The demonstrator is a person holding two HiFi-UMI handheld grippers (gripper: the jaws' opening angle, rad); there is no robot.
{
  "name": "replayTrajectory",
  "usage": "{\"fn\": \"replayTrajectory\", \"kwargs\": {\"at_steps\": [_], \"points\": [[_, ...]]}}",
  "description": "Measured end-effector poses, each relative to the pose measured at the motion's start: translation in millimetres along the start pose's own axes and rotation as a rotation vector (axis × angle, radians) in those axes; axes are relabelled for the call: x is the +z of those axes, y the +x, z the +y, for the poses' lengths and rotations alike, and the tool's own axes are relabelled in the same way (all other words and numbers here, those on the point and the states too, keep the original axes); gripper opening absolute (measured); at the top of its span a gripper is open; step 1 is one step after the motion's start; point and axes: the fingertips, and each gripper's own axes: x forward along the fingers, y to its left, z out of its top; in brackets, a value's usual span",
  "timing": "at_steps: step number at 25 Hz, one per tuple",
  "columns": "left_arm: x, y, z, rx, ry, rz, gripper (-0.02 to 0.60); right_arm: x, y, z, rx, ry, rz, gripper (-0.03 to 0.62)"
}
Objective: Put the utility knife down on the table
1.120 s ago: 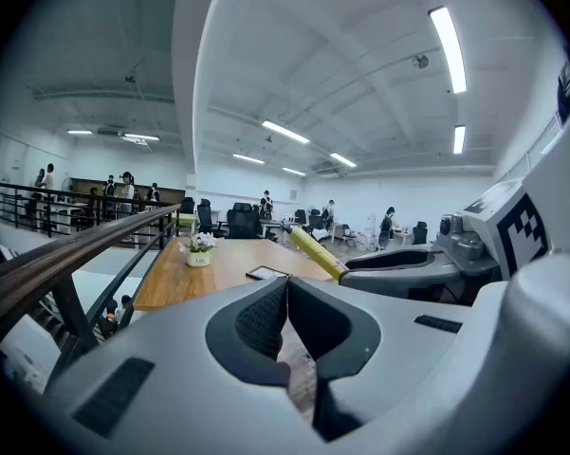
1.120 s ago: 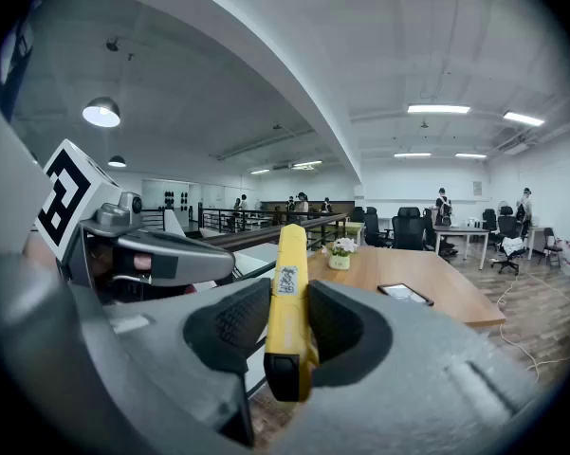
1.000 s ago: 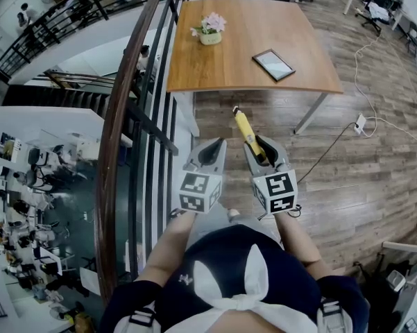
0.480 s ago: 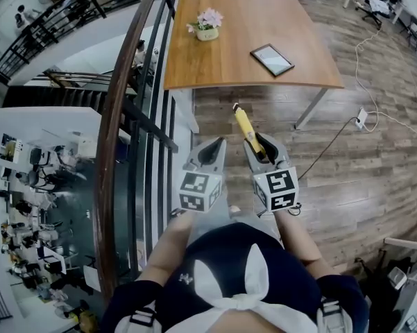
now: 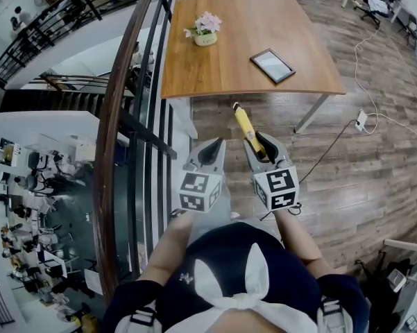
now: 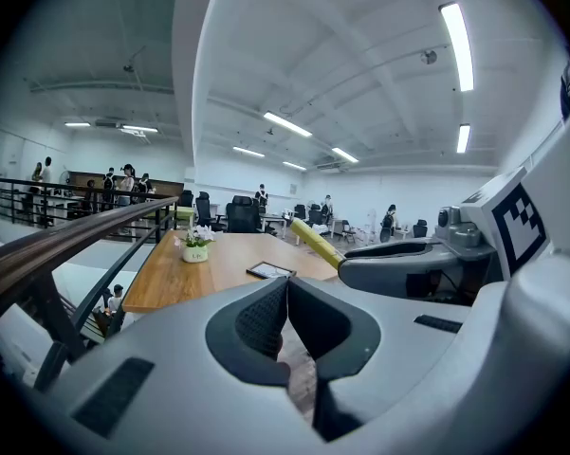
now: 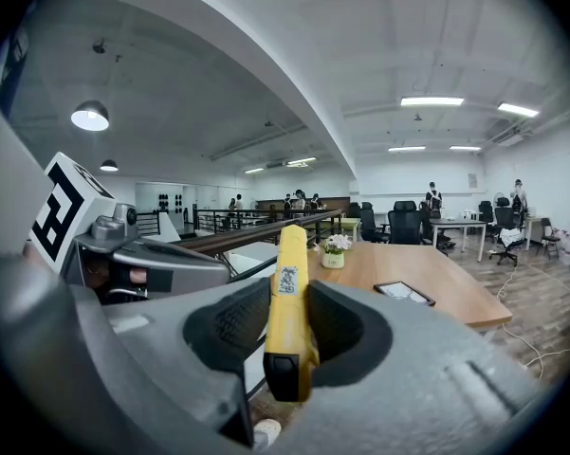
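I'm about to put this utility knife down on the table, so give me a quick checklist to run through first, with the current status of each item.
1. Utility knife gripped by the right hand-held gripper: ok, jaws clamp its yellow body.
2. Left hand-held gripper free: ok, jaws together, nothing between them.
3. Knife over the table: not ok, it hangs over the floor, short of the near edge.
4. Bare landing spot: ok, open wood between the flower pot and the tablet.
5. Blade retracted: cannot tell, the tip is too small to make out.
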Motion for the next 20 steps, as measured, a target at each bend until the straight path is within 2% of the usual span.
{"fn": "replayTrajectory", "kwargs": {"at_steps": [7,20], "points": [[12.1,47.4,46.7,-0.012,-0.008,0.006,0.018,12.1,60.7,-20.9,-0.005,-0.003,0.008,0.126],[65.8,135.8,148.6,-0.061,0.005,-0.004,0.018,65.1,192.3,-58.8,-0.033,-0.009,0.002,0.126]]}}
